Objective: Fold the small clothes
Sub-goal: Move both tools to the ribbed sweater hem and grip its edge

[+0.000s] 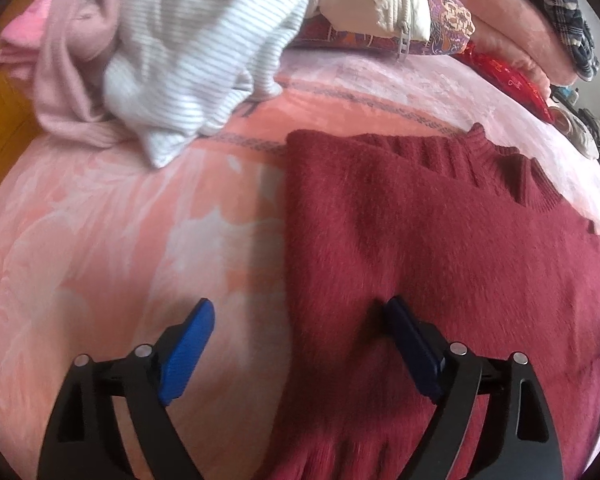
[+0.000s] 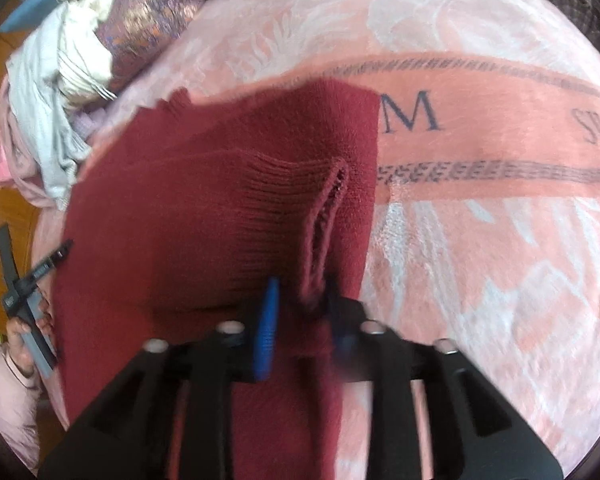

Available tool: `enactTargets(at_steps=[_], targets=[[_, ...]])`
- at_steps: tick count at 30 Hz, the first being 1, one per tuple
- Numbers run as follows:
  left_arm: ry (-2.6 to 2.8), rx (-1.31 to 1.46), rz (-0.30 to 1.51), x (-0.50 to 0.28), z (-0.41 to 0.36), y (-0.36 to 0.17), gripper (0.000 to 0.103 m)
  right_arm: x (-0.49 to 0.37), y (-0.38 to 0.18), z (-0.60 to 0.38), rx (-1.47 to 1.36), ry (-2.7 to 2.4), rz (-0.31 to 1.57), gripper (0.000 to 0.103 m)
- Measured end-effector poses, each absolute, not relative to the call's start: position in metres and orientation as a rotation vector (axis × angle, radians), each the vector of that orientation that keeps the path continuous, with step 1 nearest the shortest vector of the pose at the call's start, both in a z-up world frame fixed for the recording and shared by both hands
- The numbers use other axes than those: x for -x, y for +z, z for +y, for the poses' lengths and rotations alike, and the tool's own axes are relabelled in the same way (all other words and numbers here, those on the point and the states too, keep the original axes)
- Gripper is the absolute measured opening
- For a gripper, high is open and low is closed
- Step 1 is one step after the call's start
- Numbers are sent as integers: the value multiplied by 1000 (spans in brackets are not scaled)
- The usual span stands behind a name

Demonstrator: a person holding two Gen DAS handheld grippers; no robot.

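A dark red knit sweater (image 1: 440, 240) lies flat on the pink blanket (image 1: 120, 240), partly folded. My left gripper (image 1: 300, 320) is open, hovering over the sweater's left edge, one blue pad (image 1: 188, 356) over the blanket, the other over the knit. In the right wrist view the sweater (image 2: 204, 208) fills the middle, with its ribbed cuff or collar opening near my fingers. My right gripper (image 2: 300, 320) is shut on a fold of the sweater by that ribbed opening. The left gripper's handle and the hand holding it show at the far left in the right wrist view (image 2: 28, 300).
A heap of clothes, a white striped top (image 1: 188, 60) and a pale pink garment (image 1: 60, 80), lies at the back left. Patterned cushions (image 1: 448, 16) and a red cloth (image 1: 512, 80) sit behind. The wooden floor (image 2: 4, 216) shows past the bed's left edge.
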State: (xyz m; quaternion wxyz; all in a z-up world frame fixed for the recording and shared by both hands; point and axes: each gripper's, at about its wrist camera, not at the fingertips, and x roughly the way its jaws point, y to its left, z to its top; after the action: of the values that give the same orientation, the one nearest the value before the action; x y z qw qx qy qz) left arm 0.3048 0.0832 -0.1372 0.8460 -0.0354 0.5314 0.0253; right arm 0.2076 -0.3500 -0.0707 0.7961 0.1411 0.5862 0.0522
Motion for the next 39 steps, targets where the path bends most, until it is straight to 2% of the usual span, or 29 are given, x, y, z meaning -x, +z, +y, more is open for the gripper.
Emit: enactTargets(at_steps=[1, 4, 8, 14, 23, 29, 39], targets=[[48, 68, 1123, -298, 83, -131, 88, -198, -56, -347, -283, 125, 1235, 66], [22, 29, 1119, -264, 85, -109, 90, -168, -28, -343, -272, 156, 1224, 65], [6, 21, 1149, -215, 94, -89, 98, -115, -6, -345, -340, 187, 1259, 67], [14, -22, 1266, -144, 114, -81, 98, -39, 3, -335, -305, 196, 1286, 70], [24, -49, 1319, -71, 134, -102, 98, 60, -46, -341, -459, 182, 1375, 72], [26, 35, 1381, -51, 141, -106, 98, 84, -69, -328, -440, 138, 1474, 72], [12, 1, 1431, -28, 128, -114, 98, 91, -84, -308, -425, 145, 1543, 72]])
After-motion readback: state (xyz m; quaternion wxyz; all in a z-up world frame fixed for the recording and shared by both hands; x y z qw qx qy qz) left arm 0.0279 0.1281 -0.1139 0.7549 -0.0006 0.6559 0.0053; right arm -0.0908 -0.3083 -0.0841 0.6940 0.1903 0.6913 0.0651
